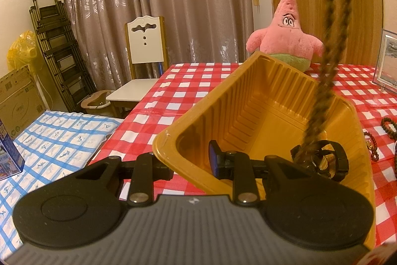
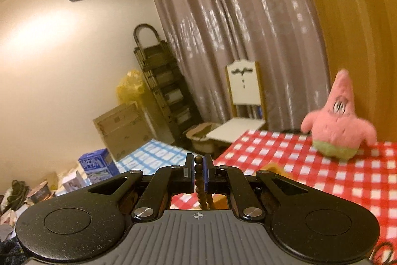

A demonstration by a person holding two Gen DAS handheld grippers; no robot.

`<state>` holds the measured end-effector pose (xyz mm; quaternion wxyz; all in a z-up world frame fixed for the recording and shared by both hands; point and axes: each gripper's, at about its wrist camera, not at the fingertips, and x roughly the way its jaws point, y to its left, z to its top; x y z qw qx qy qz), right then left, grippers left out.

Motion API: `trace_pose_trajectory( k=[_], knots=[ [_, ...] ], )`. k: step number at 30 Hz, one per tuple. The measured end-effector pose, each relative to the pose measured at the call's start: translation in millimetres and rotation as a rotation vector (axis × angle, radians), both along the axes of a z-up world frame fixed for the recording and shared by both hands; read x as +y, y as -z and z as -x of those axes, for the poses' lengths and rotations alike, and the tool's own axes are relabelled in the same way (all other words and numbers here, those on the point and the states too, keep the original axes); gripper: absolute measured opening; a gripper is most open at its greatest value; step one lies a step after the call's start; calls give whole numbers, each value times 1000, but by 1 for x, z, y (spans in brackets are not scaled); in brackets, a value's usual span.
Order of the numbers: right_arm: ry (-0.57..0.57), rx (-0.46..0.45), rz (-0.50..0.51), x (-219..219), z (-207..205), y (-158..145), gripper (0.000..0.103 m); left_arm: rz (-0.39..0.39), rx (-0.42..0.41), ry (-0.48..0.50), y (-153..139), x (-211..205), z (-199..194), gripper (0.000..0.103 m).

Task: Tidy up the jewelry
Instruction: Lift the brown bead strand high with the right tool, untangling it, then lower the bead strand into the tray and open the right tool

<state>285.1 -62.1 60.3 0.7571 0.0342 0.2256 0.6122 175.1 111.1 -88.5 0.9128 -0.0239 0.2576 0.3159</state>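
Observation:
My left gripper (image 1: 191,165) is shut on the near wall of a yellow plastic tray (image 1: 273,96), one finger outside and one inside, and the tray tilts up off the red checked table (image 1: 186,91). A black bracelet (image 1: 322,160) lies in the tray's bottom. A long brown bead strand (image 1: 330,41) hangs blurred from above down into the tray. In the right wrist view my right gripper (image 2: 198,173) is shut on that bead strand (image 2: 197,167), whose loop dangles below the pads (image 2: 189,170). A yellow corner of the tray (image 2: 275,167) shows just beyond.
More bead bracelets (image 1: 372,148) lie on the table right of the tray. A pink star plush (image 1: 287,36) sits at the table's far edge, with a framed picture (image 1: 388,61) at far right. A white chair (image 1: 146,46) and a blue checked bed (image 1: 62,140) lie left.

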Motion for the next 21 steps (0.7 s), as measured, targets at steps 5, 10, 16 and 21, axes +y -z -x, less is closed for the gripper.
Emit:
trace_pose_trajectory(
  k=[5,10,16,21],
  knots=[
    [-18,100,78,14,1,38,6,5,0,-3,2,0,0,25],
    [2,202,189,15,-6,85,6,8,-1,-3,3,1,0,25],
    [58,321,286,15,-18,133,6,14,0,-5,4,2,-1,25],
    [74,361,324,18,-19,148,6,14,0,-5,4,2,-1,25]
  ],
)
